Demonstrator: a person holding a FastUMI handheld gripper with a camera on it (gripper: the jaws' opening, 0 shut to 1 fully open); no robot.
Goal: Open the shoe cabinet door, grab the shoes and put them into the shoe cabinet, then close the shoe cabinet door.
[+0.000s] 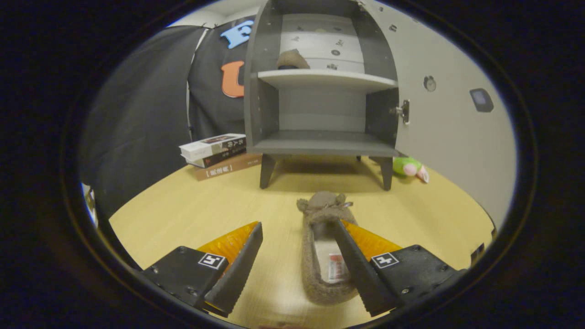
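In the gripper view the gripper (299, 237) has its fingers spread apart, holding nothing. A shoe (325, 249) lies on the table (192, 210), toe toward the cabinet (322, 91); the right finger sits over its opening, the left finger on bare table beside it. The door (452, 114) stands open, and another shoe (292, 60) rests on the upper shelf. To grip well, I'd shift right so the shoe's side wall sits between the fingers, then close firmly before lifting.

Shoe (292, 59) on upper shelf half hidden by cabinet (254, 91) wall, plush toy (409, 167) partly behind cabinet leg
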